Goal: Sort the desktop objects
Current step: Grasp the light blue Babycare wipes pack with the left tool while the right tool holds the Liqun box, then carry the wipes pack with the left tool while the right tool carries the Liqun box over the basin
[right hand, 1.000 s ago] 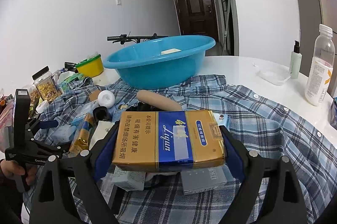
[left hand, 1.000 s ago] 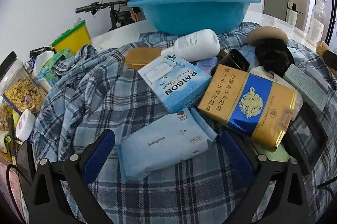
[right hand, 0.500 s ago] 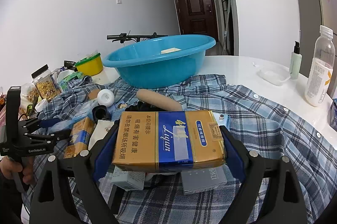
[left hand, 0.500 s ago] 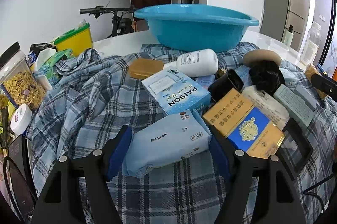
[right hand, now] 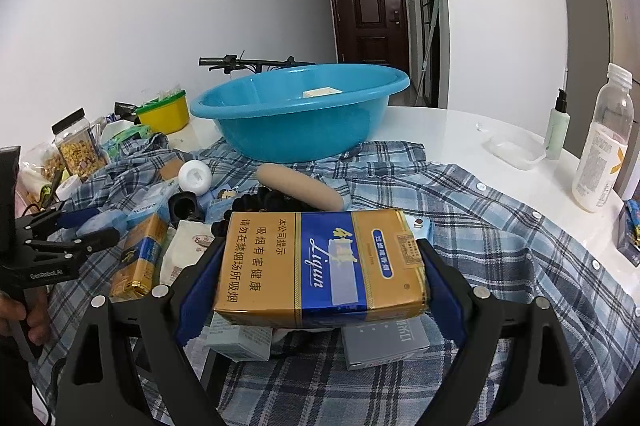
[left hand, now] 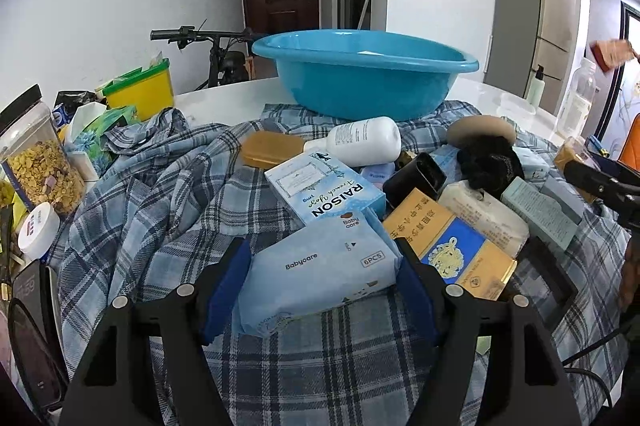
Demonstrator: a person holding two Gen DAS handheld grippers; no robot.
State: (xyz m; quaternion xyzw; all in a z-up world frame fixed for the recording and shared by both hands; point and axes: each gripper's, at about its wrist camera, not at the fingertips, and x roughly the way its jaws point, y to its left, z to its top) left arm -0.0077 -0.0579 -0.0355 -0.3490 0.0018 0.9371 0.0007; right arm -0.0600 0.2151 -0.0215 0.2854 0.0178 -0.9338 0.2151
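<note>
My left gripper (left hand: 322,290) is shut on a pale blue Babycare wipes pack (left hand: 320,272), lifted slightly off the plaid shirt (left hand: 168,210). My right gripper (right hand: 320,286) is shut on a gold and blue cigarette carton (right hand: 320,262) and holds it above the pile. A blue basin (right hand: 300,110) stands at the back with a small cream block inside. The left gripper also shows at the left edge of the right wrist view (right hand: 80,230).
On the shirt lie a RAISON box (left hand: 328,186), a white bottle (left hand: 364,142), a second gold carton (left hand: 448,246), a black tin (left hand: 416,178) and grey boxes (right hand: 384,342). A cereal jar (left hand: 40,154) and yellow tub (left hand: 140,90) stand left. Bottles (right hand: 600,146) stand right.
My left gripper moved forward around the wipes pack and closed on it, and the pack has risen slightly. The right gripper holds the carton nearly still.
</note>
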